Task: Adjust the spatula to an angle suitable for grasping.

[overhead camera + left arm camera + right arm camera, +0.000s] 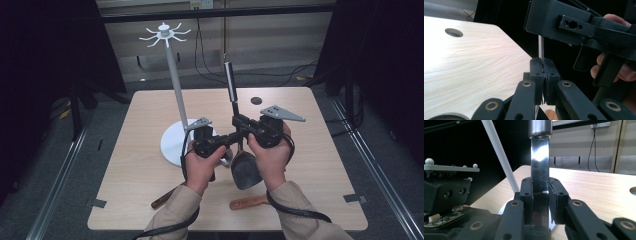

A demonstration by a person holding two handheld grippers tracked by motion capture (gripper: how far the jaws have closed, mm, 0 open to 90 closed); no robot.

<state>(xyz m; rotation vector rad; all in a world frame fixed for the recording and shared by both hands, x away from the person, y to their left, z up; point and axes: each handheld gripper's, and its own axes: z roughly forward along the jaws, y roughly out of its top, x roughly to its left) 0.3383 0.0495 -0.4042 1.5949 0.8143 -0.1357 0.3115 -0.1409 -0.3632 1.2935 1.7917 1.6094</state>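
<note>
Both grippers are on the same utensil here, a dark spatula (239, 145) held upright above the table (310, 165), scoop end down and steel handle up. The right gripper (540, 195) has its jaws clamped on the flat shiny shank just below the round handle. The left gripper (543, 75) is pinched on the thin edge of that same shank, jaws nearly touching.

The likely goal is hanging it on the white hook stand (172, 75) just to the left. My take: keep one solid grip and let the other only steady it, otherwise the two hands fight and the shank twists. That polished metal looks slippery, so squeeze flat on the wide face, not the edge. Mind the wooden-handled tools (249, 202) lying underneath
</note>
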